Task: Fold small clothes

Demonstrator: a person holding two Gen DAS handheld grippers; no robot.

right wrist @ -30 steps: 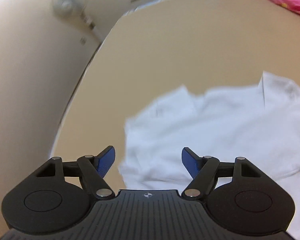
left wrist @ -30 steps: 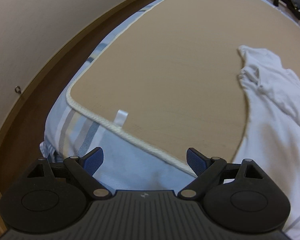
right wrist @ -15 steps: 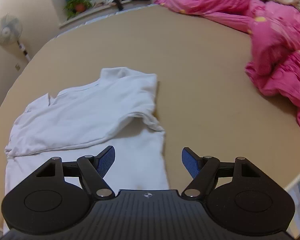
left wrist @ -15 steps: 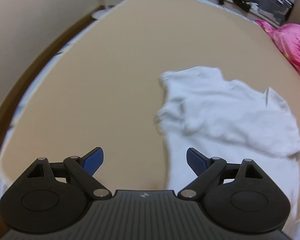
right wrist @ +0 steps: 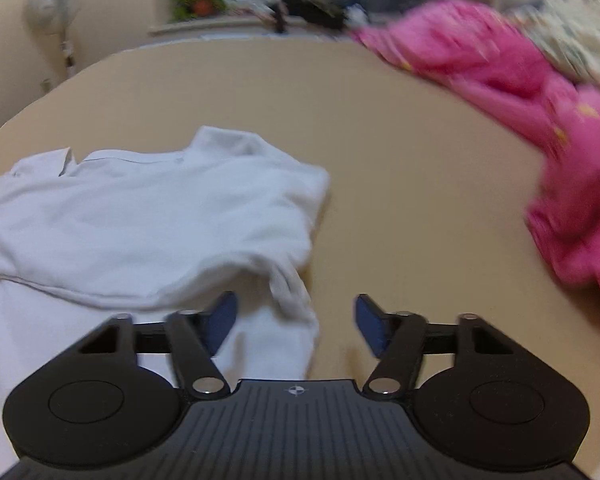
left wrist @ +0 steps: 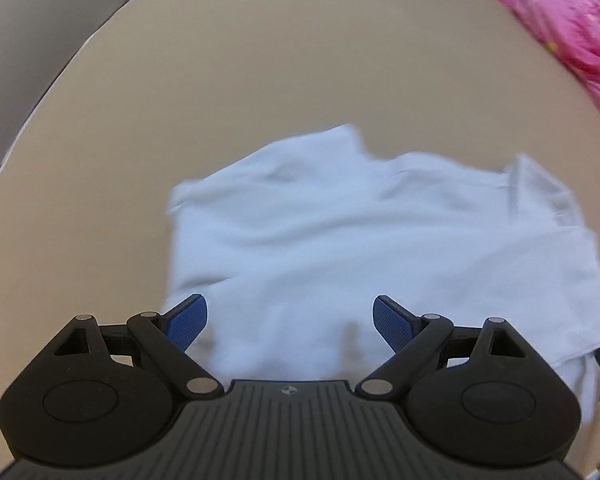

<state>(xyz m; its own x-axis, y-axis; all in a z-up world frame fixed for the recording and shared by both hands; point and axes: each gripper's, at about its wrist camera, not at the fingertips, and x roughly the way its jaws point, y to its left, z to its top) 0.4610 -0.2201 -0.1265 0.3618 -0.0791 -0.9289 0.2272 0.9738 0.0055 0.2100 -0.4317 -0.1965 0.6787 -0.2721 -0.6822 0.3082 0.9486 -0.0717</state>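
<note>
Hovering over the white shirt (left wrist: 380,240), I see my left gripper (left wrist: 290,322) gaping, empty; my right gripper (right wrist: 296,326) has just been closing, still apart around a sleeve edge. The shirt lies crosswise on the tan mat (left wrist: 260,80), collar far

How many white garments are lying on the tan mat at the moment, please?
1: a white shirt lies spread across the near part of the tan mat. Others could be outside both views.
</note>
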